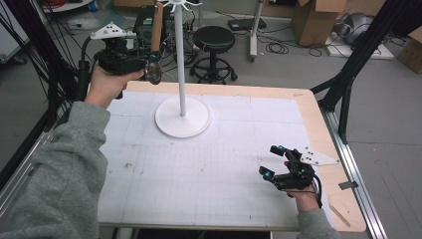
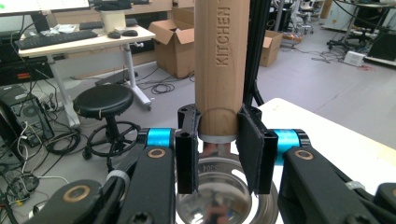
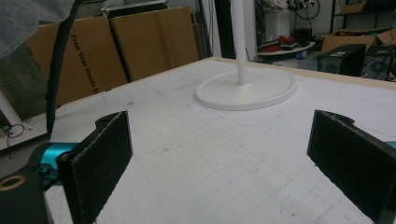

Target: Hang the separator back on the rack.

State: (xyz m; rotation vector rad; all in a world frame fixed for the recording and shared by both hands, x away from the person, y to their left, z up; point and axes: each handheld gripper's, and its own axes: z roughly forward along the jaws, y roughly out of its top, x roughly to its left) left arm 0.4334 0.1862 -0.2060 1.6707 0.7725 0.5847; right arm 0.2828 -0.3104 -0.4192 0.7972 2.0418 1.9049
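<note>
My left gripper (image 2: 217, 154) has its jaws clamped on a ladle (image 2: 219, 70), pinching the bottom end of its wooden handle just above the metal collar. The handle runs straight up out of the left gripper view, with the word KITCHEN pressed into the wood. Below the jaws the shiny steel bowl (image 2: 218, 198) hangs toward the camera, reflecting the gripper.

From the high view I see that left gripper (image 1: 147, 59) raised above the table's far left corner, with the ladle (image 1: 157, 30) upright, handle up and bowl (image 1: 153, 72) down. The ladle's top reaches near the hooks at the crown of the white stand (image 1: 182, 64), just beside its pole. I cannot tell whether the handle touches a hook. My left hand (image 1: 107, 82) grips the tool from behind, the grey sleeve (image 1: 64, 169) running down to the bottom left.

My right gripper (image 3: 219, 168) has its jaws wide apart with nothing between them. In its own view it looks across the gridded table (image 3: 210, 154) toward the stand's round base (image 3: 247, 91). In the high view it (image 1: 271, 160) sits low over the table's near right part, well apart from the stand, held by my right hand (image 1: 304, 191).

Beyond the table a black stool (image 1: 214, 40) stands on the floor, with cardboard boxes (image 1: 313, 20) farther back.
</note>
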